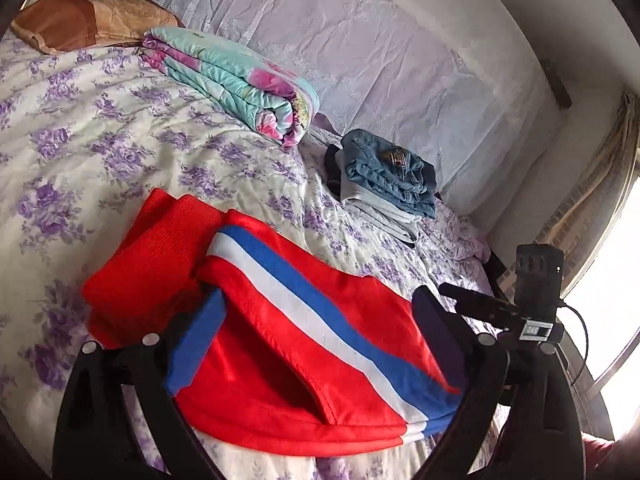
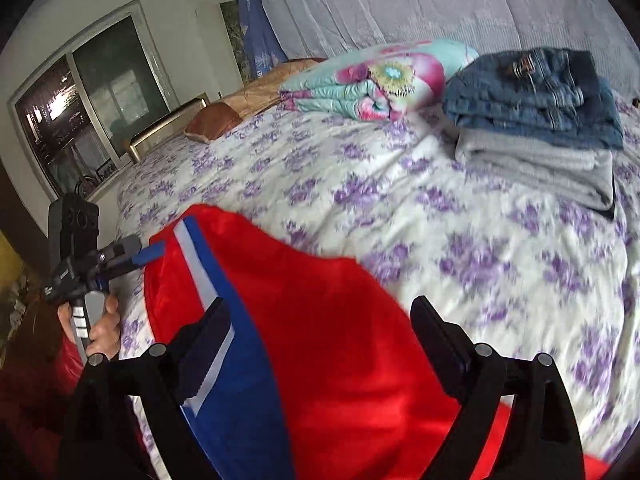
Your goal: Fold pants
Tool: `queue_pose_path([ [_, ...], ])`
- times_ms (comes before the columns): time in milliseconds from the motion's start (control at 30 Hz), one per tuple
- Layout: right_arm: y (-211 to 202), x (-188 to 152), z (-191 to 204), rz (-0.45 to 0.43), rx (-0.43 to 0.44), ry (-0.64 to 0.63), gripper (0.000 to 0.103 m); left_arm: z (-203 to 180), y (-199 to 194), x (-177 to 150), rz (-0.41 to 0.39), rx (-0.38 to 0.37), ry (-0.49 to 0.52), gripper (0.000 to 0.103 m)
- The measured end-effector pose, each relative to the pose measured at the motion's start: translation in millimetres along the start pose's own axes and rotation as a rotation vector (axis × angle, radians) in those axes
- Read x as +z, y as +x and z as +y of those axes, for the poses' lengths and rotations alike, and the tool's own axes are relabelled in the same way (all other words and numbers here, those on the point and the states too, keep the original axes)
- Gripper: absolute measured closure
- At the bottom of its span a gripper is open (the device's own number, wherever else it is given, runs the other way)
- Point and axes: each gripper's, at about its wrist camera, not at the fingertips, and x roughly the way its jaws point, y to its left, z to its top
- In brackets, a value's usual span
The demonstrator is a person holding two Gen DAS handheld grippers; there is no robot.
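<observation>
Red pants (image 1: 280, 344) with a white and blue side stripe lie folded on the floral bedspread (image 1: 100, 140), near its front edge. My left gripper (image 1: 316, 308) is open, its fingers spread wide on either side of the pants, just above them. My right gripper (image 2: 320, 320) is also open, spread over the red pants (image 2: 332, 340) in the right wrist view. The left gripper (image 2: 132, 252) shows at the left of the right wrist view, in a hand. The right gripper (image 1: 472, 300) shows at the right of the left wrist view.
A stack of folded jeans and grey clothes (image 1: 392, 176) sits at the far side of the bed. A rolled floral quilt (image 1: 240, 80) and a brown pillow (image 1: 88, 20) lie further back. A window (image 2: 80, 96) is beyond the bed.
</observation>
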Motion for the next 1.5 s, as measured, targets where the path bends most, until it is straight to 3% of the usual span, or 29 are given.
queue_pose_path([
  [100,39,11,-6,0.08,-0.032,-0.054,0.058,-4,5,-4,-0.013,0.036,0.034,0.01],
  [200,68,12,-9,0.151,-0.017,-0.064,0.061,-1,3,-6,-0.017,0.02,0.032,0.01],
  [267,79,6,-10,0.185,0.006,-0.052,0.074,0,1,-7,-0.01,0.005,0.033,0.01],
  [400,74,2,-2,0.167,-0.037,-0.092,0.084,-1,2,-8,0.012,0.014,0.038,0.01],
  [533,81,4,-17,0.188,-0.219,-0.11,0.089,-6,-5,-17,0.026,0.066,0.094,0.01],
  [567,83,2,-25,0.202,-0.197,-0.078,0.089,-7,-8,-20,0.025,0.087,0.11,0.01],
  [667,61,0,-23,0.117,-0.127,-0.026,0.089,-11,-25,-31,0.01,0.128,0.136,0.01],
  [800,46,-4,10,0.07,-0.016,-0.083,0.083,-17,-46,-21,-0.026,0.093,0.106,0.01],
  [833,52,-7,16,0.097,0.016,-0.093,0.066,-18,-47,-14,-0.033,0.074,0.09,0.01],
  [867,62,-9,21,0.131,0.021,-0.1,0.056,-17,-45,-8,-0.03,0.06,0.076,0.01],
  [900,77,-13,22,0.177,0.0,-0.104,0.045,-16,-39,-3,-0.02,0.062,0.06,0.01],
  [1000,73,-8,16,0.161,-0.02,-0.062,0.047,-2,-3,2,0.097,0.177,0.033,0.01],
  [1067,50,-7,14,0.067,-0.19,-0.05,0.044,1,4,0,0.12,0.205,0.05,0.011],
  [1100,38,-9,17,0.033,-0.195,-0.063,0.044,-4,3,0,0.122,0.221,0.077,0.011],
  [1133,29,-12,19,0.024,-0.148,-0.065,0.04,-8,0,-2,0.124,0.242,0.101,0.011],
  [1200,19,-23,23,0.044,-0.104,-0.065,0.026,-12,-13,-5,0.089,0.243,0.087,0.011],
  [1233,22,-28,24,0.074,-0.111,-0.076,0.017,-14,-20,-4,0.063,0.218,0.066,0.011],
  [1300,45,-38,20,0.185,-0.109,-0.074,0.01,-18,-26,2,0.055,0.166,0.05,0.01],
  [1367,40,-30,23,0.153,-0.123,-0.046,0.009,-16,-13,8,0.089,0.264,0.075,0.007],
  [1433,13,-29,31,0.055,-0.175,-0.029,0.009,0,9,10,0.144,0.362,0.074,0.007],
  [1500,-18,-37,36,-0.004,-0.143,-0.007,0.008,-1,6,7,0.109,0.416,0.1,0.007],
])
